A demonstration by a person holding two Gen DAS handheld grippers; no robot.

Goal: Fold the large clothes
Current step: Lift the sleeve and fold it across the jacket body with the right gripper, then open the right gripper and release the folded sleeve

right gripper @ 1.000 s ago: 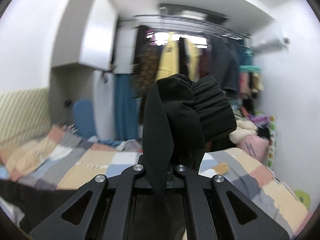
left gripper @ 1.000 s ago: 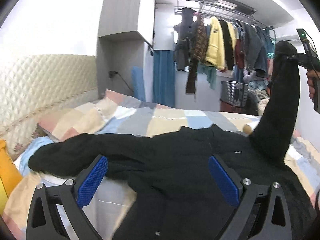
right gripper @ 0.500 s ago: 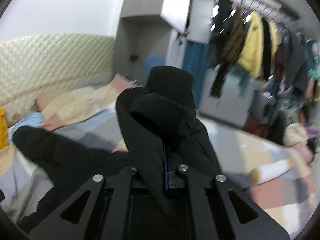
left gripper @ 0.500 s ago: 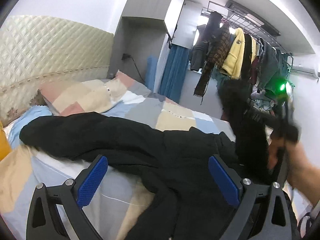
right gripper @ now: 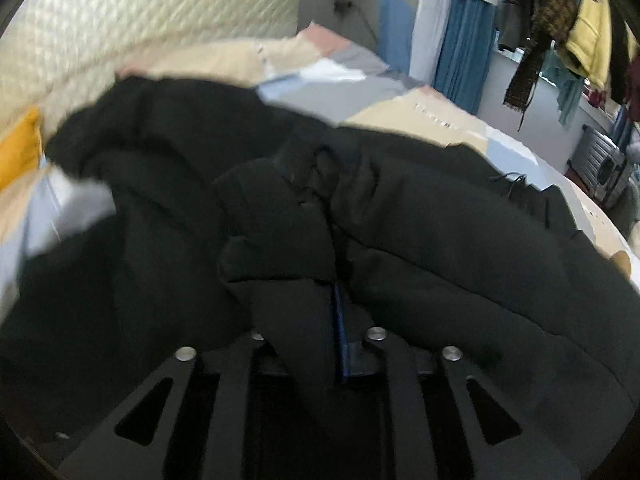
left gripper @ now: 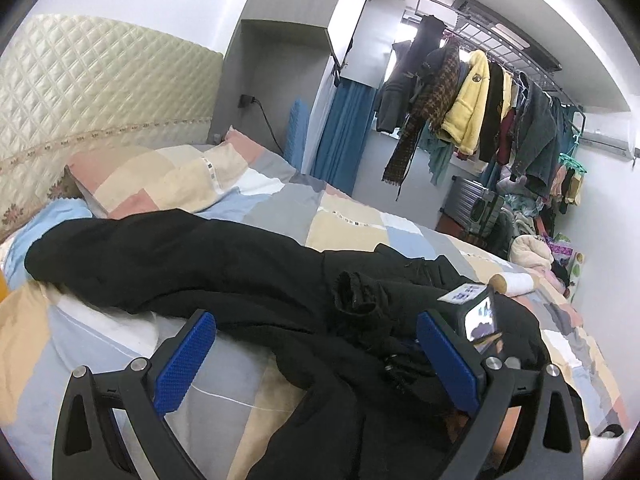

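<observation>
Black garment point(left gripper: 200, 256) is lying spread across the bed point(left gripper: 352, 216), just on the near side of the pillow point(left gripper: 160, 176), with one long arm of it reaching out alongside the pillow. The other sleeve point(right gripper: 276, 220) is sitting bunched on the garment's body, further from the pillow. The right gripper point(right gripper: 336, 312) is pointing down at the body, its fingers nearly together with the sleeve draped between and over them. They have just been opening, and I cannot tell if the pads are gripping the cloth or already letting go (the right-wrist view is blurred). The left gripper point(left gripper: 314, 320) is hovering over the garment's edge far from the pillow, fingers spread wide, pinching nothing. Judging the step as laying the sleeve across the body. Risks: the sleeve is landing crumpled rather than flat, so the fold is likely going lumpy. The thick cuff could be snagging on the barely parted fingers and dragging back off on withdrawal. Nothing is pinning the body, so it may be shifting.
</observation>
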